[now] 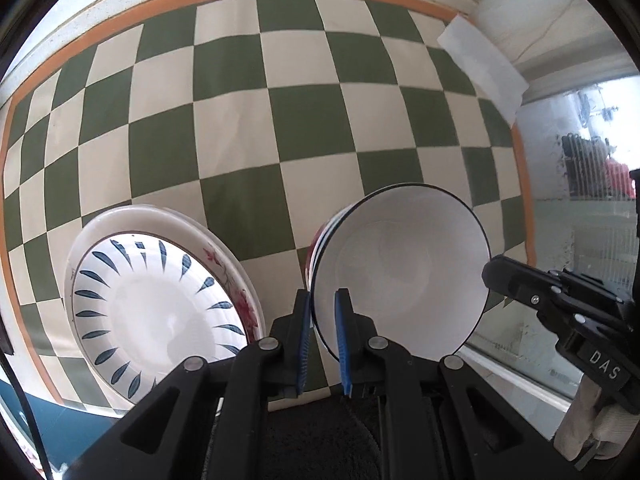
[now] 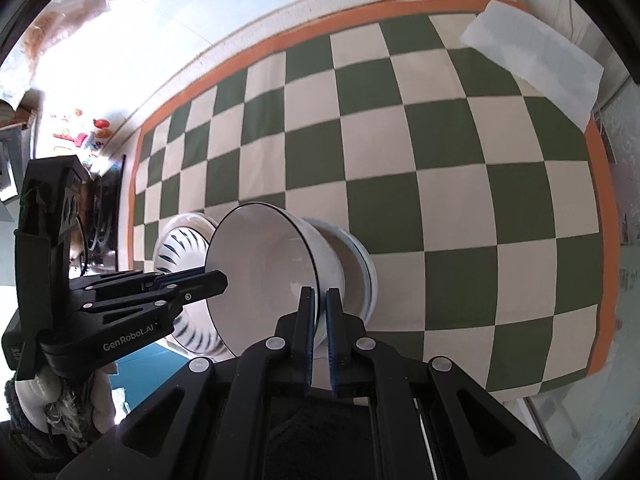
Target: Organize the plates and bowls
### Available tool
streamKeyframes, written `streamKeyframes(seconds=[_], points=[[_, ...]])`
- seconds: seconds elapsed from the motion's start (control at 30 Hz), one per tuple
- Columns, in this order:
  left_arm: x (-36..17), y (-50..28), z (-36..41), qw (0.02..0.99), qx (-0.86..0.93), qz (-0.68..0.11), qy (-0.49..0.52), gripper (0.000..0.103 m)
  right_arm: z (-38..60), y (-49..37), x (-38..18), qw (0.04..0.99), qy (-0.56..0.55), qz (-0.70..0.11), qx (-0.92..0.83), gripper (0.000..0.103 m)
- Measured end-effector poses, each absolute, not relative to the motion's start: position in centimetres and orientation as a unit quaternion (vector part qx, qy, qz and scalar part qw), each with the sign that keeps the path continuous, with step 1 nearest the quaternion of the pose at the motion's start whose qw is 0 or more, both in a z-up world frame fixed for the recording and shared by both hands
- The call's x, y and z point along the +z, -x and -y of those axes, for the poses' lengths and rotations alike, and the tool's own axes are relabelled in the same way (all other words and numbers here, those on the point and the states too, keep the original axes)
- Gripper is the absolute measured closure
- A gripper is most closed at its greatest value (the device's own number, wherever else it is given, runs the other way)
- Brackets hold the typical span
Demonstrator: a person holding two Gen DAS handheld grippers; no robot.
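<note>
Nearest in the left wrist view, the left gripper [image 1: 323, 344] has its two blue-padded fingers drawn narrow around the near rim of a white bowl [image 1: 400, 272] with a thin dark edge — one finger inside the rim, one outside. In the right wrist view, the right gripper [image 2: 319, 332] pinches the opposite side of the same bowl's rim the same way, so both tools grip one bowl [image 2: 272, 276] between them. The bowl sits nested on top of other bowls [image 2: 362, 268], whose rims show beneath it.

Just beside the bowls, to their left in the left wrist view, lies a stack of plates [image 1: 160, 304]: the top plate is white with dark blue leaf-shaped strokes around it, and a plate with red flowers peeks out beneath.

Everything rests on a green-and-cream checkered cloth [image 1: 256, 128] with an orange border. At its far corner lies a white paper sheet [image 1: 482, 64].
</note>
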State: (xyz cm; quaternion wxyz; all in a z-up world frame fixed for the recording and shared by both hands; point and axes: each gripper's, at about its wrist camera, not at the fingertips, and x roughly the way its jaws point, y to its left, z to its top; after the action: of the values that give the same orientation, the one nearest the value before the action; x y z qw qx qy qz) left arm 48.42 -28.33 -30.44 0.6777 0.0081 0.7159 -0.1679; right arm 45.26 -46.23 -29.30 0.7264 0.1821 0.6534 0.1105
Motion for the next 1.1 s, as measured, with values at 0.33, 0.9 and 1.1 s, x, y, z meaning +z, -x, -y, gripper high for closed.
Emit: streamKeyframes(seconds=[0.33, 0.9, 1.1], points=[[-30.5, -48.1, 29.9, 0.687, -0.166, -0.707, -0.040, 0.094, 45.8, -45.8, -30.4, 0.715, -0.192, -0.659, 0.128, 0.102], [-25.5, -43.9, 27.2, 0.759, -0.074, -0.646, -0.024, 0.072, 45.4, -43.6, -28.1, 0.755, -0.087, -0.640, 0.110, 0.102], [-21.9, -41.8, 27.1, 0.790, -0.090, -0.605, -0.024, 0.029, 45.7, -40.7, -25.4, 0.779, -0.069, -0.617, 0.085, 0.100]])
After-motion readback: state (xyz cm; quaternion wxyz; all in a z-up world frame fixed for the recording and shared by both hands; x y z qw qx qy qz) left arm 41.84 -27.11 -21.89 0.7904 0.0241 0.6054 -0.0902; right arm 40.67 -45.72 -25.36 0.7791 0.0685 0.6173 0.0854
